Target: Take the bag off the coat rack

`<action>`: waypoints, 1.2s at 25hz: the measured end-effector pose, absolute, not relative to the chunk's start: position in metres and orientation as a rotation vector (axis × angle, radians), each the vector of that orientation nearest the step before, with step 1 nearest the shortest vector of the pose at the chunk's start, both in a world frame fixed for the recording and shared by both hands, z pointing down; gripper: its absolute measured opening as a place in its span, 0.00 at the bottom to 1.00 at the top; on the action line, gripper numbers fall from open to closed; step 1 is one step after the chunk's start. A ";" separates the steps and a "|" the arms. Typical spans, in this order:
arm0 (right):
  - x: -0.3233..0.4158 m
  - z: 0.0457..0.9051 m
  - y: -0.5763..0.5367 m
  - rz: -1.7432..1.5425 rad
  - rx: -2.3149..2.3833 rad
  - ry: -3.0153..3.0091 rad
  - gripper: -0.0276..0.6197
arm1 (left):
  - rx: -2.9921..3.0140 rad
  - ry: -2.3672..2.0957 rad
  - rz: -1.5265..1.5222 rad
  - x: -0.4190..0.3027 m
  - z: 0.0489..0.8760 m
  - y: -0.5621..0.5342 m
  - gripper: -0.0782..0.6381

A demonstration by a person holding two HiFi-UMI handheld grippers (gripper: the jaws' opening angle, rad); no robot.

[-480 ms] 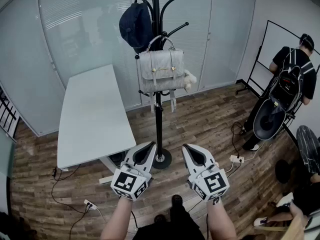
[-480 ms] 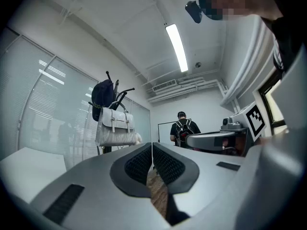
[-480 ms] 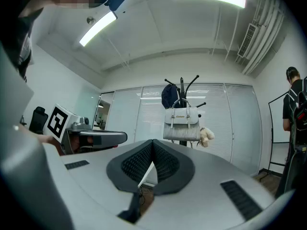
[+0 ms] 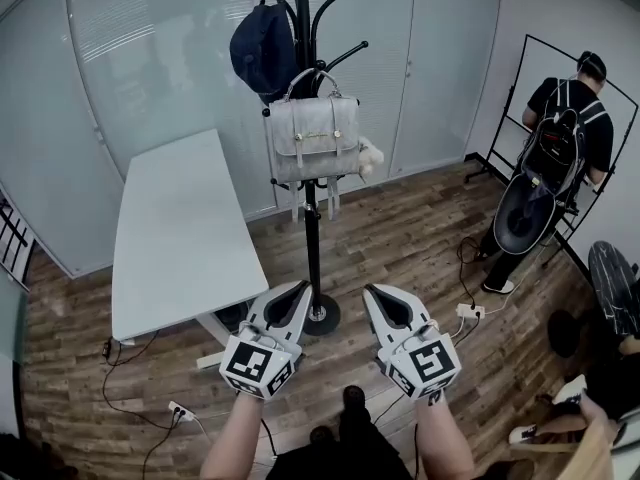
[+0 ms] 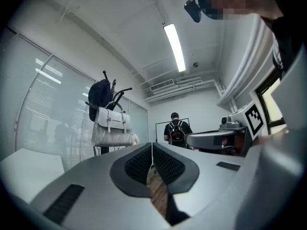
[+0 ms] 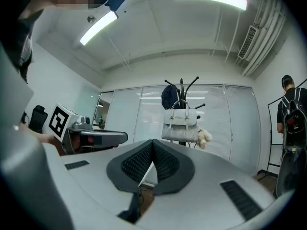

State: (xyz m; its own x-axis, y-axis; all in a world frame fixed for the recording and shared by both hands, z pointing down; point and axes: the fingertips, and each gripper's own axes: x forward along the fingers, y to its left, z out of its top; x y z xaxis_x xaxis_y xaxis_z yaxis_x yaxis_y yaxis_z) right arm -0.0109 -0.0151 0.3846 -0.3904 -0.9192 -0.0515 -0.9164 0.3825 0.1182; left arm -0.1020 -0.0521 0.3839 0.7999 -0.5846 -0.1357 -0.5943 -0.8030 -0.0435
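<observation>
A light grey satchel bag (image 4: pixel 311 138) hangs by its handle from a hook of the black coat rack (image 4: pixel 311 228), with a small cream plush toy (image 4: pixel 370 155) at its right side. The same bag (image 5: pixel 113 127) (image 6: pixel 181 126) appears far ahead in both gripper views. A dark blue backpack (image 4: pixel 262 50) hangs higher on the rack's left. My left gripper (image 4: pixel 299 292) and right gripper (image 4: pixel 375 295) are side by side near the rack's base, well below and short of the bag. Both are shut with nothing between the jaws.
A white table (image 4: pixel 183 233) stands left of the rack. A person with a backpack (image 4: pixel 560 153) stands at a whiteboard on the right. Cables and a power strip (image 4: pixel 470 313) lie on the wood floor. Glass walls with blinds close the back.
The view has shifted slightly: rack, bag and the person on the right sit a little further left. Both grippers stay where they were, still shut.
</observation>
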 end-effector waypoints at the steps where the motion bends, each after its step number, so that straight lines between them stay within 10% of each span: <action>1: -0.011 0.385 -0.015 -0.198 1.717 -2.596 0.09 | -2.901 0.949 0.175 -0.101 0.384 -0.052 0.14; 30: 0.027 0.393 -0.110 -0.186 1.611 -2.667 0.09 | -2.864 1.049 0.103 -0.060 0.392 -0.135 0.14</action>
